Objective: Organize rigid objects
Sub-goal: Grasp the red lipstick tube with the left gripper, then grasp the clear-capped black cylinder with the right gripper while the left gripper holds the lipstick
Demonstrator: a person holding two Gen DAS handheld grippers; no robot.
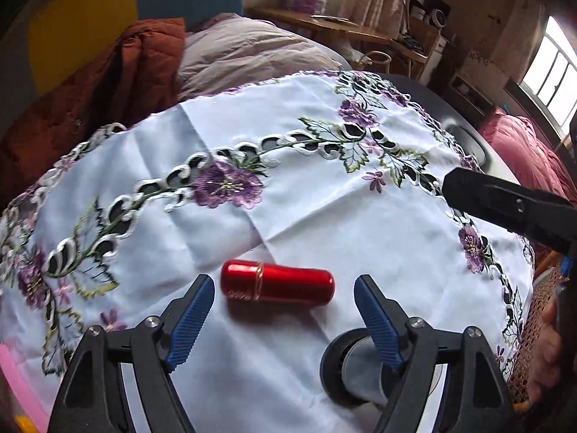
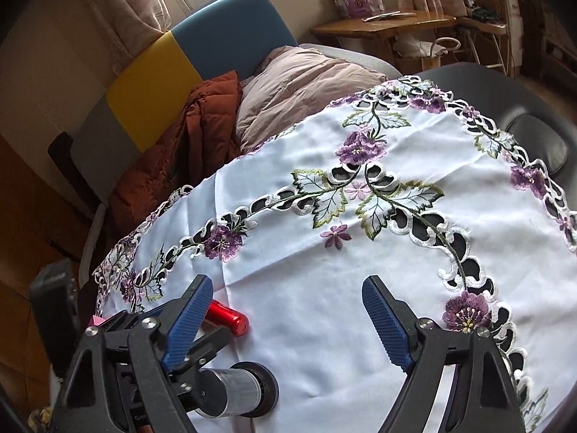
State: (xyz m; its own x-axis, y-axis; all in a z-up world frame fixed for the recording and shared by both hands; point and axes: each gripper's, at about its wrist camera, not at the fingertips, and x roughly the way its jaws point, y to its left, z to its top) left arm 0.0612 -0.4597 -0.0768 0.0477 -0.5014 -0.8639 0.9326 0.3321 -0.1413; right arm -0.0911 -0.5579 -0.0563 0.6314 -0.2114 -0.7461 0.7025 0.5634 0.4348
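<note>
A shiny red tube (image 1: 277,286) with a gold band lies on its side on the white embroidered tablecloth (image 1: 324,209). My left gripper (image 1: 284,279) is open, its blue pads on either side of the tube's near edge and clear of it. A silver cylinder with a black cap (image 1: 346,371) lies just behind the left gripper's right finger. In the right wrist view my right gripper (image 2: 288,281) is open over bare cloth with nothing between its fingers. The red tube (image 2: 230,319) and the silver cylinder (image 2: 238,386) sit at its lower left, partly hidden by its left finger.
The cloth covers a dark table (image 2: 505,83) whose bare edge shows at the far right. Beyond it lie a rust-brown jacket (image 2: 187,144) and a pale quilt (image 2: 303,83) on a bed. A wooden desk (image 2: 382,25) stands further back. A hand (image 1: 544,353) shows at the right edge.
</note>
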